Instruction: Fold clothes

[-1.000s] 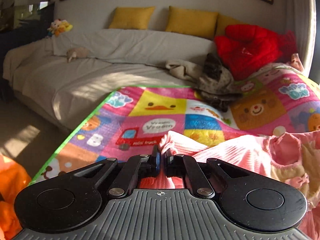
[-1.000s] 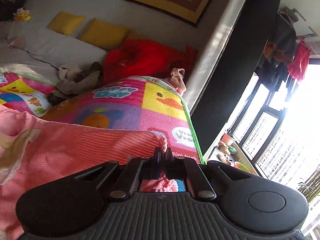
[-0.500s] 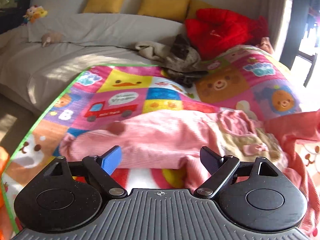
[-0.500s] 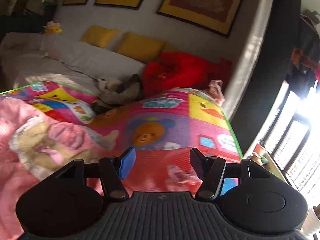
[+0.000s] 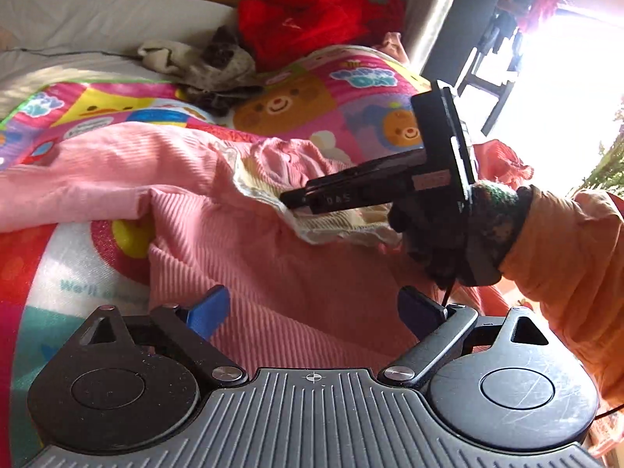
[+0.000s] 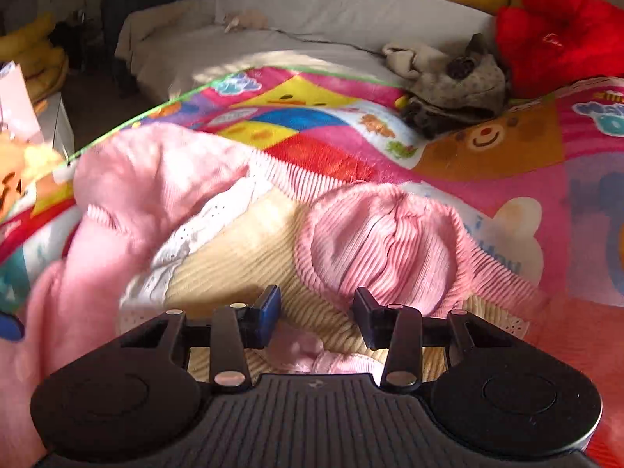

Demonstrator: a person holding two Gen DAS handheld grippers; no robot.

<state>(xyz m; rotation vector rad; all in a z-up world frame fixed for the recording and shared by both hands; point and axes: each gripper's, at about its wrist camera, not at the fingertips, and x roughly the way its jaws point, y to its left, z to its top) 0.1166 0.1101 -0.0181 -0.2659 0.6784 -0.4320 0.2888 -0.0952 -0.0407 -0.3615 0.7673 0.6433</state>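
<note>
A pink ribbed top (image 5: 249, 241) with a cream lace-edged yoke lies spread on a colourful cartoon play mat (image 5: 296, 101). My left gripper (image 5: 312, 312) is open and empty, just above the top's body. In the left wrist view the right gripper (image 5: 296, 199) reaches in from the right, held by a gloved hand in an orange sleeve, with its tips at the cream yoke. In the right wrist view my right gripper (image 6: 316, 312) is open over the cream yoke (image 6: 241, 257), with the pink collar (image 6: 382, 245) just ahead. The top's left sleeve (image 6: 148, 171) lies across the mat.
A heap of grey and beige clothes (image 6: 452, 78) and a red garment (image 6: 561, 31) sit at the mat's far side. Behind is a grey sofa bed (image 6: 273, 39) with yellow cushions. The mat's green edge (image 6: 156, 105) drops off at left. Bright windows show at right (image 5: 546, 78).
Both grippers were shut on the pink top's sleeve ends a second ago; they let go, opened, and moved in over the body and the collar of the laid-out top.
</note>
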